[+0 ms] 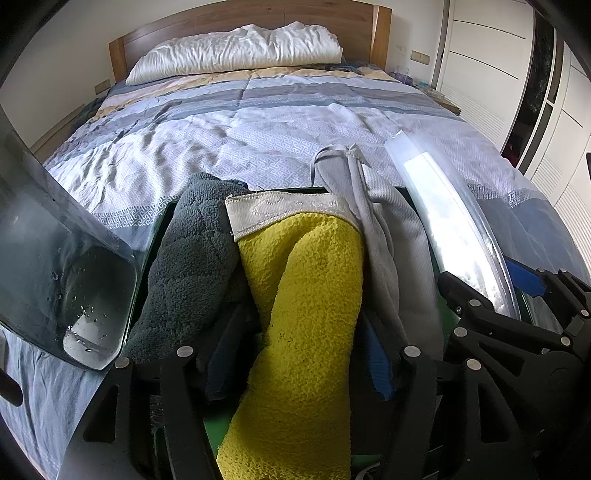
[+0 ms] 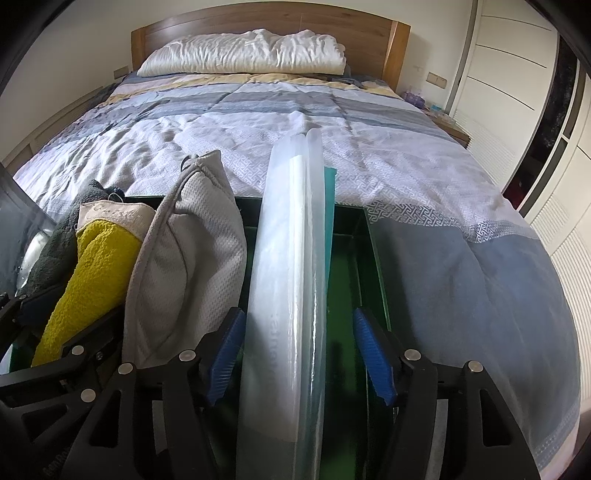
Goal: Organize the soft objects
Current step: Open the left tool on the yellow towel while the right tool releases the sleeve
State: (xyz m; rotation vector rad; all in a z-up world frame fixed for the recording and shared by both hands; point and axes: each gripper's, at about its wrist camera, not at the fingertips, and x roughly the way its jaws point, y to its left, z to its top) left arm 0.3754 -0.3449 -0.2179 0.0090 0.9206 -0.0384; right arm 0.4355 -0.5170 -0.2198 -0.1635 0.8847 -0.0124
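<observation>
A dark green box (image 2: 373,236) rests on the bed's near end with soft items standing upright in it. From left to right they are a dark grey fluffy towel (image 1: 184,258), a yellow towel (image 1: 314,295) with a beige band, a grey drawstring pouch (image 1: 391,229) and a folded clear plastic bag (image 2: 291,258). My left gripper (image 1: 299,365) straddles the yellow towel, and a dark gap shows beside its left pad. My right gripper (image 2: 299,356) straddles the plastic bag, its right pad (image 2: 373,358) standing off from it. Both are open.
A clear plastic lid or tub (image 1: 55,258) with water drops lies at the box's left. The patterned blue-grey quilt (image 1: 258,140) spreads beyond, with a white pillow (image 1: 240,51) against the wooden headboard (image 2: 332,26). White wardrobe doors (image 2: 509,92) line the right side.
</observation>
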